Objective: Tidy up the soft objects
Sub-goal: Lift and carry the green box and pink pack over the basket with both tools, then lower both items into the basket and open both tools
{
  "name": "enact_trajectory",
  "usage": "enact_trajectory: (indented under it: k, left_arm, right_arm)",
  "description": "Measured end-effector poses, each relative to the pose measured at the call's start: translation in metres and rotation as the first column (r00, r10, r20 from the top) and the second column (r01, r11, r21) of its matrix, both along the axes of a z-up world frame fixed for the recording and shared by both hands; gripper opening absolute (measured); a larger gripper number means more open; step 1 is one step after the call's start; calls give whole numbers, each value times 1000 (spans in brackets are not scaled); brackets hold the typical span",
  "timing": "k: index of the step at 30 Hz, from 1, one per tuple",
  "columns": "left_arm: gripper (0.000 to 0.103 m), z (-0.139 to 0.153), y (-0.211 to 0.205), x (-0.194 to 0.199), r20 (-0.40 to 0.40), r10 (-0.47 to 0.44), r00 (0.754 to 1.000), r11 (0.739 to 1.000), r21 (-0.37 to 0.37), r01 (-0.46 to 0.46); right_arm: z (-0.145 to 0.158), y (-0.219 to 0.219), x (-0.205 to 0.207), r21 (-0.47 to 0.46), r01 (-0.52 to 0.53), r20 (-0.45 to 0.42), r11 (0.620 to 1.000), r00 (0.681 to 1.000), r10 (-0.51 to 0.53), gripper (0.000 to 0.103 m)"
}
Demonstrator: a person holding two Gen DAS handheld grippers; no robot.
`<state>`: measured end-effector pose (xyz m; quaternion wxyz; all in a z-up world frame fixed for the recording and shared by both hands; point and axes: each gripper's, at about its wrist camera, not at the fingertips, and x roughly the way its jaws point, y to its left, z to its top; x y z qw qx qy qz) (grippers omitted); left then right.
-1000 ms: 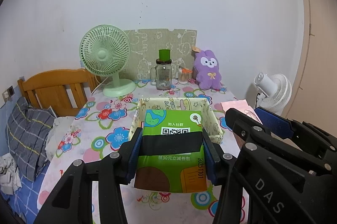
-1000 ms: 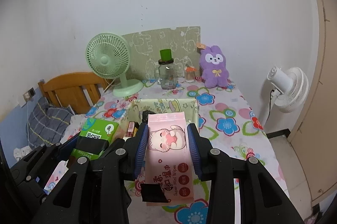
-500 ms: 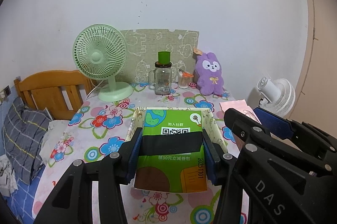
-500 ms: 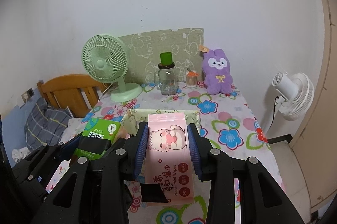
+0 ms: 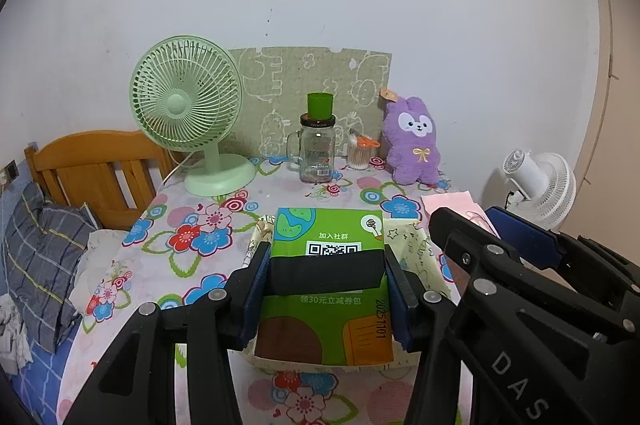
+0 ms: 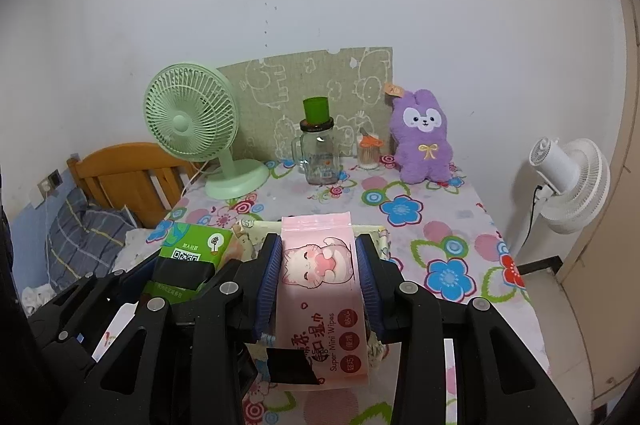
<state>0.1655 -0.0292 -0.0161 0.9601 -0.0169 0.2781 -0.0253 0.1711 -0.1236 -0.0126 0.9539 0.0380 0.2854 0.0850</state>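
Observation:
My left gripper [image 5: 326, 265] is shut on a green tissue pack [image 5: 328, 321] and holds it above a pale yellow fabric basket [image 5: 416, 245] on the floral table. My right gripper [image 6: 318, 257] is shut on a pink wet-wipes pack [image 6: 320, 305], held beside the left one over the same basket [image 6: 256, 229]. The green pack [image 6: 192, 249] also shows at the left in the right wrist view. The pink pack's edge [image 5: 448, 203] shows behind the right gripper's arm in the left wrist view. A purple plush rabbit [image 6: 422, 137] sits at the table's back right.
A green desk fan [image 5: 188, 105], a glass jar with a green cup on it [image 5: 318, 153] and a small cotton-swab jar [image 5: 358, 153] stand along the back by a patterned board. A wooden bed headboard [image 5: 92, 169] is at the left, a white floor fan [image 6: 568, 177] at the right.
Both grippers have drawn back and risen with their packs still held. The basket and table now sit lower and smaller in both views.

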Motion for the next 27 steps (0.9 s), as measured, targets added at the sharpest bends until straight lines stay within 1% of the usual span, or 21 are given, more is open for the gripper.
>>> enact_trajectory:
  k: [21, 27]
  left_arm:
    - [53, -31, 0, 66, -77, -8, 997, 1000, -8, 8]
    - [53, -42, 2, 78, -90, -20, 996, 999, -27, 18]
  right_arm:
    - [-32, 0, 66, 4, 5, -73, 1000, 997, -4, 41]
    - [-42, 3, 80, 3, -1, -88, 1000, 996, 1, 41]
